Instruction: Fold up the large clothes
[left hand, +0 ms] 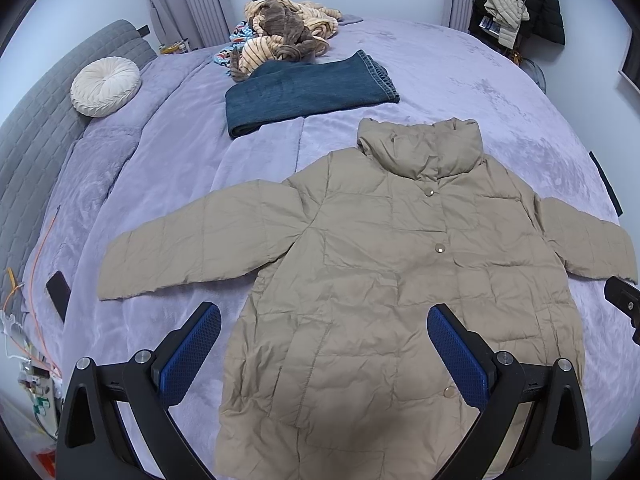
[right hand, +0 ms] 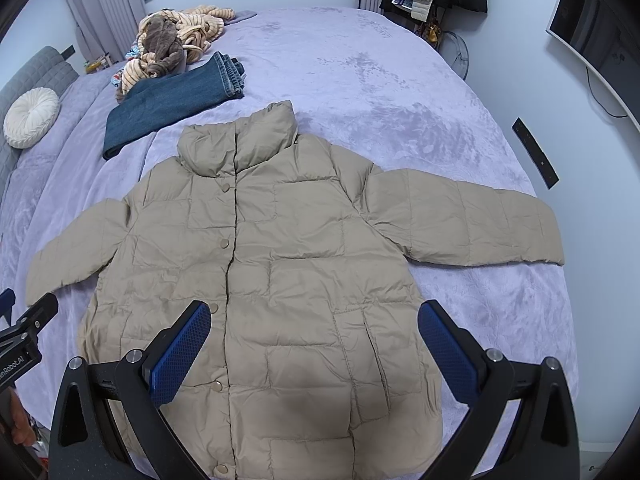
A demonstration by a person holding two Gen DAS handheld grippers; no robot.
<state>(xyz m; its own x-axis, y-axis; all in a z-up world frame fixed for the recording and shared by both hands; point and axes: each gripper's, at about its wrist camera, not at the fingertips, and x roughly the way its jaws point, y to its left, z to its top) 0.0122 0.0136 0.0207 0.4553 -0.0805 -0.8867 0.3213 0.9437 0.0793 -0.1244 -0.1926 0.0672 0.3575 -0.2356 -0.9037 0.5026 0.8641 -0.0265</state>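
A beige quilted puffer jacket (left hand: pixel 360 264) (right hand: pixel 272 264) lies flat, front up and snapped closed, on the lilac bedspread (left hand: pixel 180 168) (right hand: pixel 380 92). Both sleeves are spread sideways and the collar points to the far side. My left gripper (left hand: pixel 324 344) hovers open above the jacket's lower hem on its left side, with nothing between its blue pads (left hand: pixel 192 352). Over the lower right part of the jacket my right gripper (right hand: pixel 314 340) hangs open and empty too. The left gripper's black body (right hand: pixel 24 332) shows at the left edge of the right wrist view.
Folded blue jeans (left hand: pixel 304 92) (right hand: pixel 172 100) lie beyond the collar. Behind them sits a heap of striped and brown fleece clothes (left hand: pixel 280 36) (right hand: pixel 176 36). A round white cushion (left hand: pixel 105 87) leans on the grey headboard (left hand: pixel 44 128). A dark phone (left hand: pixel 59 291) lies near the left sleeve. Coats (left hand: pixel 520 4) hang at the back right.
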